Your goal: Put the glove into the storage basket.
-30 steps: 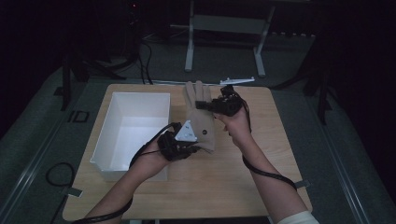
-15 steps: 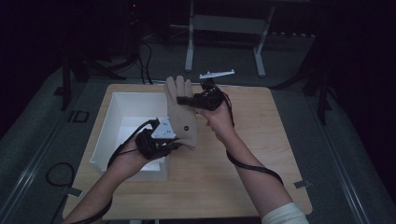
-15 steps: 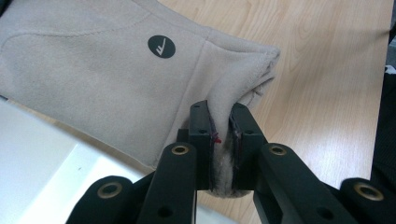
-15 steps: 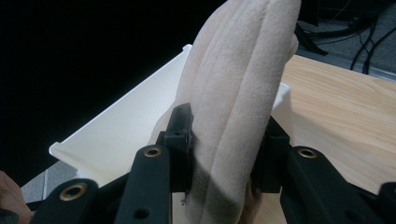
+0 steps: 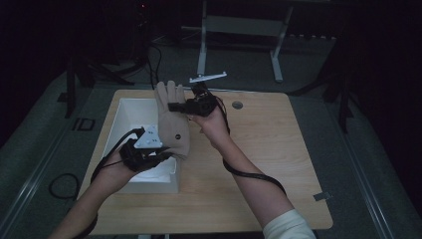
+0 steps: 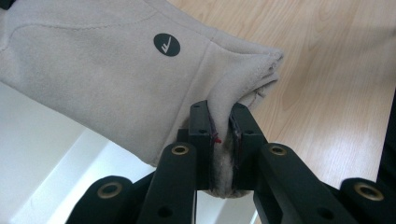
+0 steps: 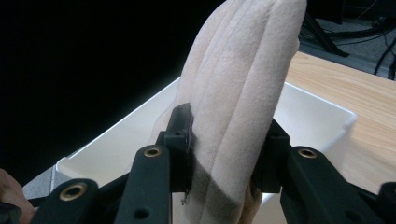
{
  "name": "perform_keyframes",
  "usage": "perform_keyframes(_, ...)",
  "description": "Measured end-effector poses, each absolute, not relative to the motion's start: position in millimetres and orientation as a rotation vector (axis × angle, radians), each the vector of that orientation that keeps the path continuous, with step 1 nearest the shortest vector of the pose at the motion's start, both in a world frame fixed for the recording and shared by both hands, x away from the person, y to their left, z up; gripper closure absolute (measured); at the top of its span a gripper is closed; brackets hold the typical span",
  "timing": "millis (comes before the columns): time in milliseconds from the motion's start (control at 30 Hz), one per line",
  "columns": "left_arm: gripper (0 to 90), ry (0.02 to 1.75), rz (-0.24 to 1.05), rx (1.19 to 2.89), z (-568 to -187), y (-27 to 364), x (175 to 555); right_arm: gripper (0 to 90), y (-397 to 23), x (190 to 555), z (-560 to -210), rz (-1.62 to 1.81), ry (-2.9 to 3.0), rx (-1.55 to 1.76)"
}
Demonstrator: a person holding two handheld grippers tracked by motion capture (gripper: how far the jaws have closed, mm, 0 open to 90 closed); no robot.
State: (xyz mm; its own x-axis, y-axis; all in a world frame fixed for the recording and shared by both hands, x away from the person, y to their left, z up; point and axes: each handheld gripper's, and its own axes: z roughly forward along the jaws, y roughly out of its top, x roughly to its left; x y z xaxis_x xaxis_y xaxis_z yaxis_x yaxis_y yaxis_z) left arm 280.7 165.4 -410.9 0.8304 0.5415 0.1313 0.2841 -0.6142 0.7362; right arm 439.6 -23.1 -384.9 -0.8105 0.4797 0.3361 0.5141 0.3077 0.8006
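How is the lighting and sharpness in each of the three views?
High view: dim, dark surroundings, table lit. Left gripper view: bright, glove and its round logo sharp. Right gripper view: black background at left, glove fingers softly lit, white bin slightly blurred behind.

Beige glove clamped at finger section between black jaws of right gripper. Glove fingers directed upward (seams visible lengthwise). White bin located behind glove, positioned on wooden table. Background dark.
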Motion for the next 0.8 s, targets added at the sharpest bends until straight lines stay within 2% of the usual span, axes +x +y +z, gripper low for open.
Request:
perform_keyframes(500,82.3,0.695,0.452,2.251,-424,213,270,64.6,40,438,-394,-1.499,-2.532,-0.883)
perform_keyframes(800,82.3,0.751,0.445,2.261,-441,224,273,64.5,52,437,-402,-1.475,-2.538,-0.884)
